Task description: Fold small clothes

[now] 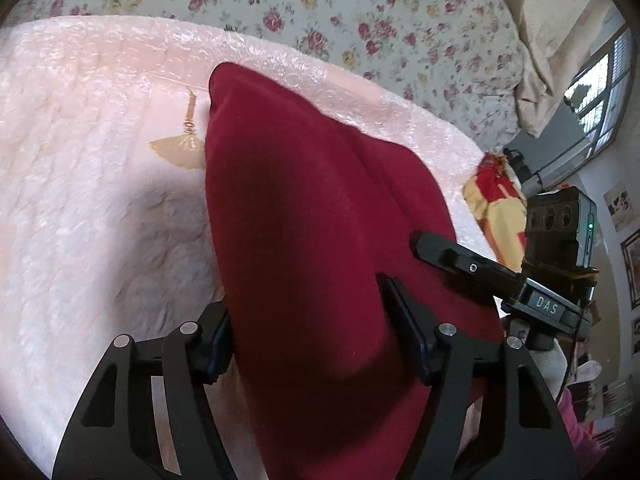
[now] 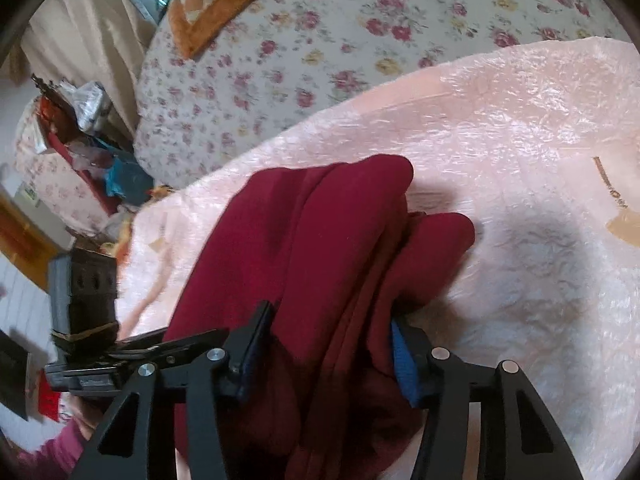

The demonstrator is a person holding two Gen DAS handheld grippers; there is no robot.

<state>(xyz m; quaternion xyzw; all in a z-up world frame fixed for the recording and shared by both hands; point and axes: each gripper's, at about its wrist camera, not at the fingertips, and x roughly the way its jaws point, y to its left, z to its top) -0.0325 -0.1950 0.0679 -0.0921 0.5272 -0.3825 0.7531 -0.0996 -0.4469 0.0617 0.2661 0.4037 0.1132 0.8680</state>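
Widest of all is the bed (image 1: pixel 400 20), its quilt matte cotton printed with small red and yellow roses, running across the far side in both views. Over it lies a pale pink plush blanket (image 1: pixel 80 160), crinkly and glossy, catching the light in ripples, with a tan stitched tassel-shaped motif (image 1: pixel 184 144) near the middle. On that blanket sits the dark red garment (image 1: pixel 312 220), soft, fleecy and thick, bunched into a long rounded hump. In the right wrist view the same garment (image 2: pixel 320 240) shows stacked folds with two blunt rounded ends pointing away. At the bed's far end there's an orange-bordered pillow (image 2: pixel 208 4), nubby in texture. Now the tools: the left tongs (image 1: pixel 306 334), black angular plates with silver rivets, straddle the red cloth, pads pressing on either flank of the hump. The right tongs (image 2: pixel 328 344) do the same, one blue pad and one dark pad squeezing a thick wad of folds between them, about half spread.
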